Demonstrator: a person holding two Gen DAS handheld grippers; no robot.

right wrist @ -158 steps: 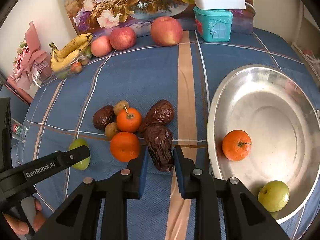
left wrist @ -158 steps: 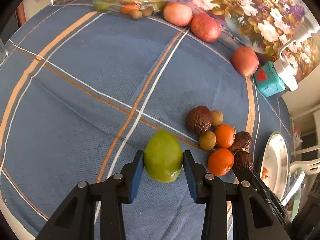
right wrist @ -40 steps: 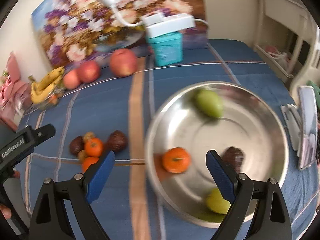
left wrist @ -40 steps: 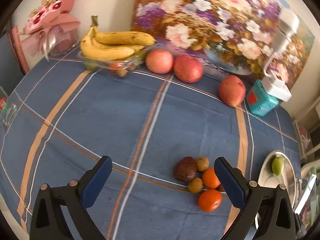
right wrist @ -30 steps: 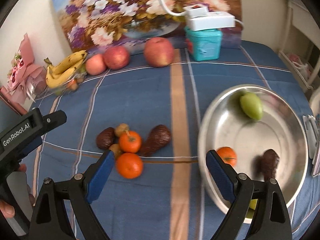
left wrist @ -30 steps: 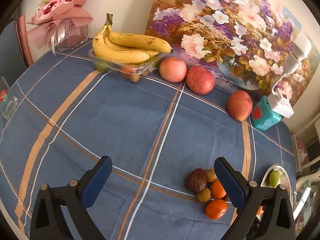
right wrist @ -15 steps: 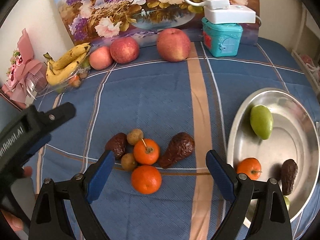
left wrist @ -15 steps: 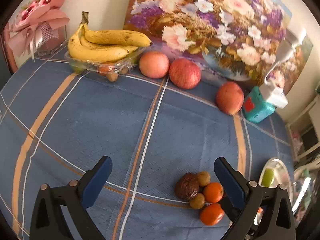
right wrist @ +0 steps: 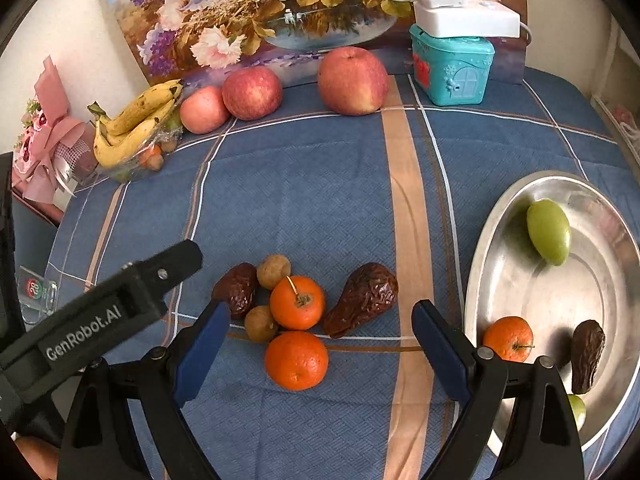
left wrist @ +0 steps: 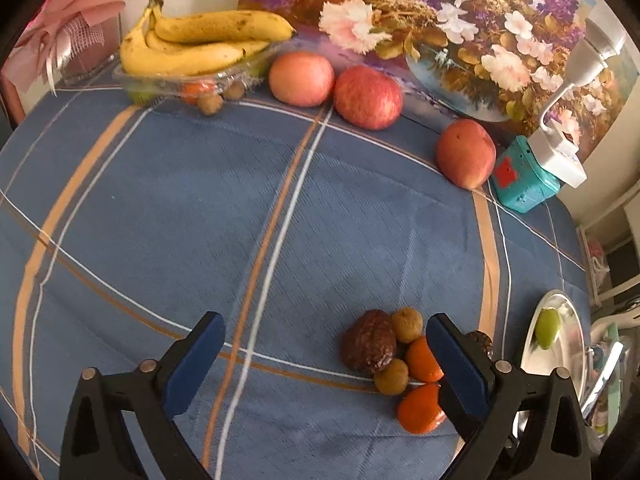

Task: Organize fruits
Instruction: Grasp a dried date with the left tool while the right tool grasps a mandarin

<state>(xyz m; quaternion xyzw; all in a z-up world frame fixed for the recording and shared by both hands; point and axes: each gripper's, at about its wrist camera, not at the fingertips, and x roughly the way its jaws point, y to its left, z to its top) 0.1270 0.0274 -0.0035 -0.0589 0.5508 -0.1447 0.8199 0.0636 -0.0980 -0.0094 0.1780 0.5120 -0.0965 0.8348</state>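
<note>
A small fruit cluster lies on the blue checked cloth: two oranges (right wrist: 297, 359) (right wrist: 297, 302), two dark wrinkled fruits (right wrist: 362, 299) (right wrist: 237, 289) and two small brown round fruits (right wrist: 273, 271). My right gripper (right wrist: 320, 354) is open and empty, its jaws standing wide on either side of the cluster. My left gripper (left wrist: 324, 360) is open and empty, with the cluster (left wrist: 370, 346) just inside its right finger. The steel bowl (right wrist: 500, 216) on the right holds a green mango (right wrist: 548, 231), an orange (right wrist: 508, 338), a dark wrinkled fruit (right wrist: 586, 354) and a green fruit at its near rim.
Three red apples (right wrist: 353, 80) line the back by a flower painting (right wrist: 280, 8). A tray of bananas (right wrist: 136, 128) stands at the back left, with a pink bouquet (right wrist: 48, 136) beside it. A teal box with a white power strip (right wrist: 454, 64) is at the back right.
Both grippers have let go of their fruit: the green mango and one dark fruit now lie in the bowl. Both have come back over the cluster and moved closer to it.
</note>
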